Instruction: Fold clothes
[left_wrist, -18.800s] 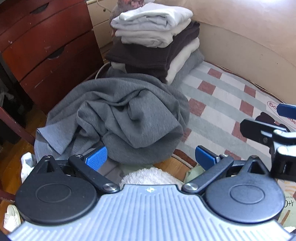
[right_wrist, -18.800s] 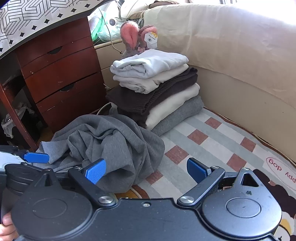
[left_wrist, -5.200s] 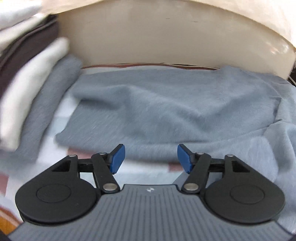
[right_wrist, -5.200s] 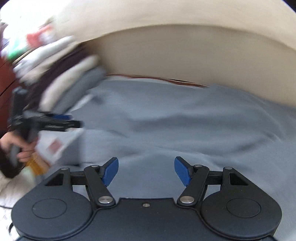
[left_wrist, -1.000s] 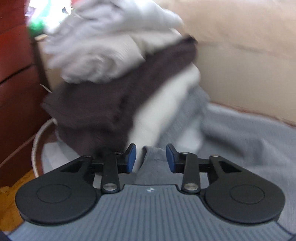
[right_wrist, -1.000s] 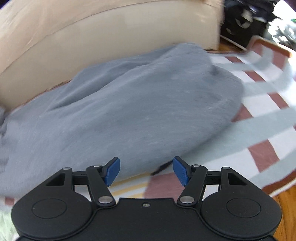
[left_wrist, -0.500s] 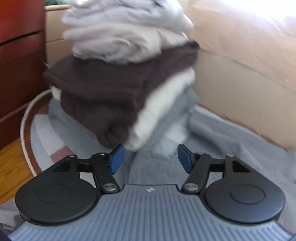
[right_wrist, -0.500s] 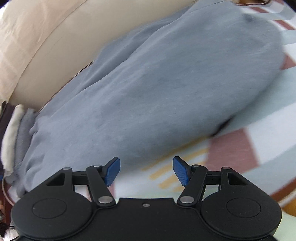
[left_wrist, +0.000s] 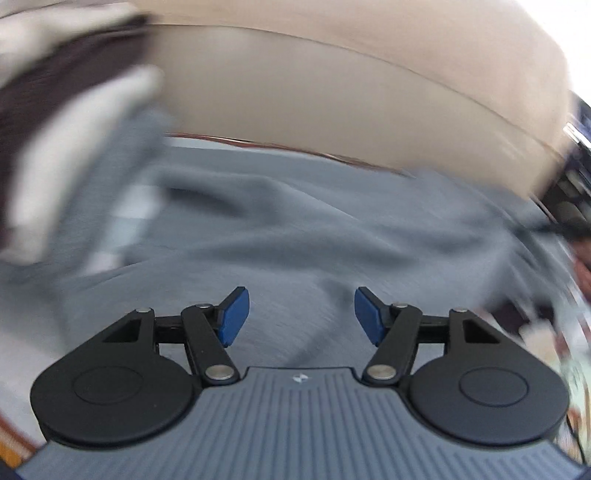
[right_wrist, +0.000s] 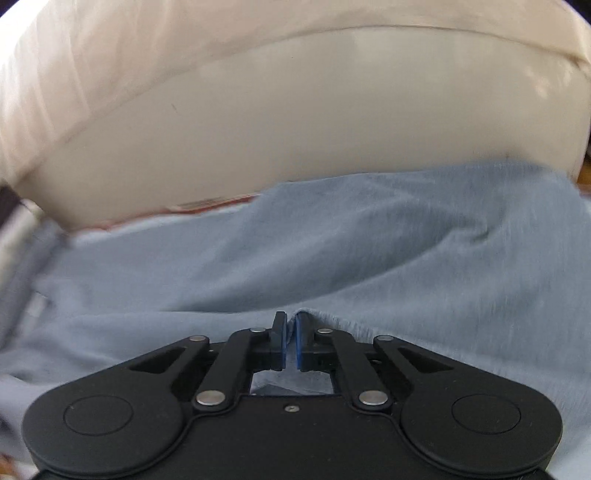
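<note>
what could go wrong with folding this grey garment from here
The right tool pinches only a thin edge of the grey garment, so the cloth may slip out when pulled. The left tool is open over the fabric, so a one-sided pull could bunch it. The folded stack sits close and might topple.

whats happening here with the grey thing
A person is folding clothes with a handheld gripper in each hand. The grey garment lies spread on the rug in front of a beige cushioned wall. The right gripper has its jaws shut on a fold at the garment's near edge. The left gripper hangs open above the cloth, gripping nothing. A stack of folded clothes sits at the left. The left view is blurred.
</note>
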